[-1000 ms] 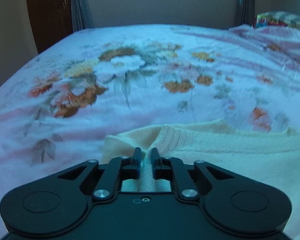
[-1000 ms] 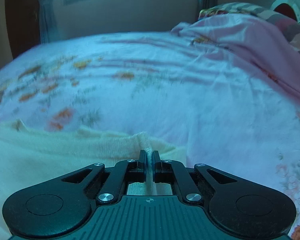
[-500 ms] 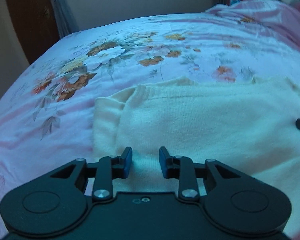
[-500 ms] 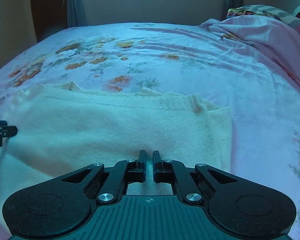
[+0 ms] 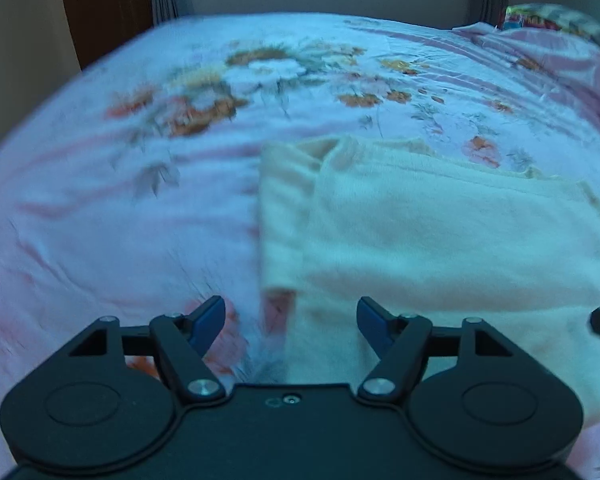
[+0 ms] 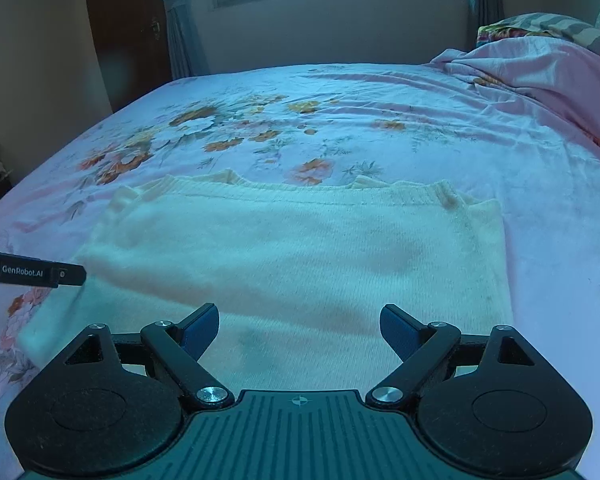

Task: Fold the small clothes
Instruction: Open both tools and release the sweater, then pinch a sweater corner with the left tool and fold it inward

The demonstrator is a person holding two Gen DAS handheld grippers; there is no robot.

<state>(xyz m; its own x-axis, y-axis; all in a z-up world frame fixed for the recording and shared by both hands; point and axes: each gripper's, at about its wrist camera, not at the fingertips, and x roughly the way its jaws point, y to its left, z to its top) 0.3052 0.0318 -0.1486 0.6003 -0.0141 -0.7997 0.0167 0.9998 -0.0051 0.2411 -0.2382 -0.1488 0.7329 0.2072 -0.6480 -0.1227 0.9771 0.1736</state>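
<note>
— Left gripper [image 5: 291, 314], right gripper [image 6: 298, 322]: condition?
— Both released, jaws just opened, nothing between them.
— Cream knit garment [image 6: 292, 252]: location?
— Folded flat on floral bedsheet [image 6: 340, 120].

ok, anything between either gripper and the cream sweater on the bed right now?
Nothing visible. The cream sweater lies folded flat on the floral bedsheet, bare on top. The right gripper and left gripper have just been opening and both stand open at its near edge, nothing between the jaws.
</note>
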